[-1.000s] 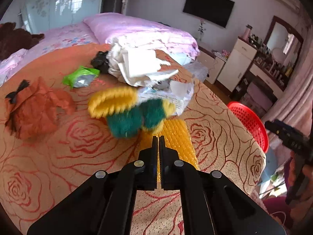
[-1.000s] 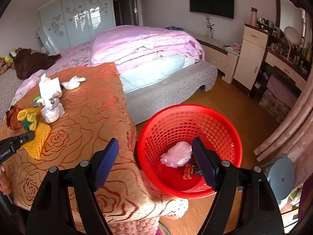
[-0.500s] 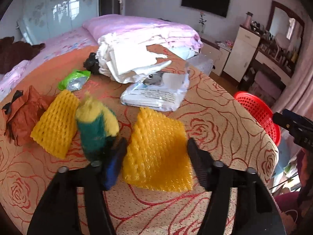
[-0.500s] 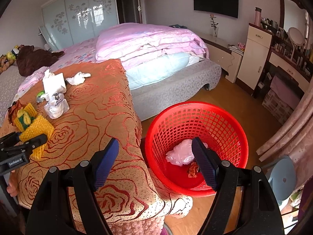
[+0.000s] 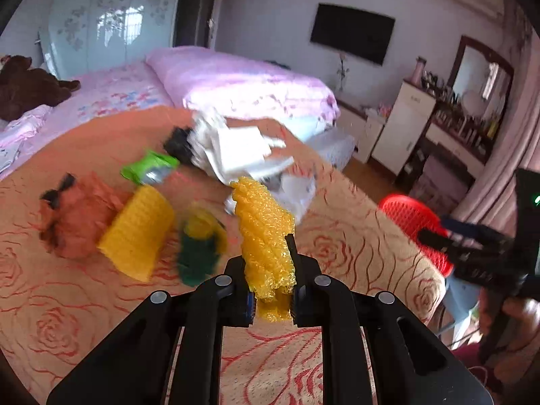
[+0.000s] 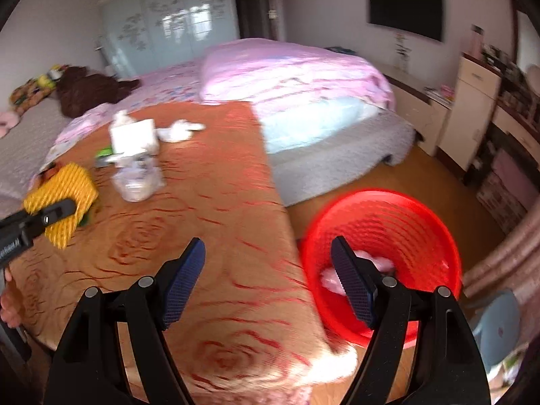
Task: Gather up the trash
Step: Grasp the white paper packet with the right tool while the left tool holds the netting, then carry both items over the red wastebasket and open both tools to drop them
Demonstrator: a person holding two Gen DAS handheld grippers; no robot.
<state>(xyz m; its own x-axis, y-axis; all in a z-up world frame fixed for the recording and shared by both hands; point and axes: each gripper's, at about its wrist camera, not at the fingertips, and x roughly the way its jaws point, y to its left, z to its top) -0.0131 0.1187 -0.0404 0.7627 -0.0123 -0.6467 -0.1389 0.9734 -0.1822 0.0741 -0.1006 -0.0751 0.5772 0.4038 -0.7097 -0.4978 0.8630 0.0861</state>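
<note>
Gripping the yellow bubble wrap [image 5: 266, 236] between its fingers, my left gripper [image 5: 271, 298] was clenched on the sheet's lower edge, and the sheet stood crumpled upward above the tablecloth [image 5: 354, 236]. My right gripper [image 6: 268, 281] was released, its jaws spread wide and holding nothing, poised over the table's near edge with the red basket [image 6: 435, 222] just beside it on the floor. I judged the step in hand to be the pick-up of one piece of trash, with the grasp made and the carry not yet done. Other trash lay on the table: a yellow foam net [image 5: 138, 233], a green-and-yellow net [image 5: 199, 246], an orange wrapper [image 5: 77, 216], a green packet [image 5: 148, 168] and a heap of white paper [image 5: 236, 148]. The basket already held a pale bag [image 6: 357, 266]. The next move, as I judged it, called for swinging the left gripper rightward past the table's edge to a point over the basket, then opening the jaws. The light sheet could cling to a pad or drift outside the rim. Both views were blurred, so whether the sheet's lower end touched the cloth I could not tell.
</note>
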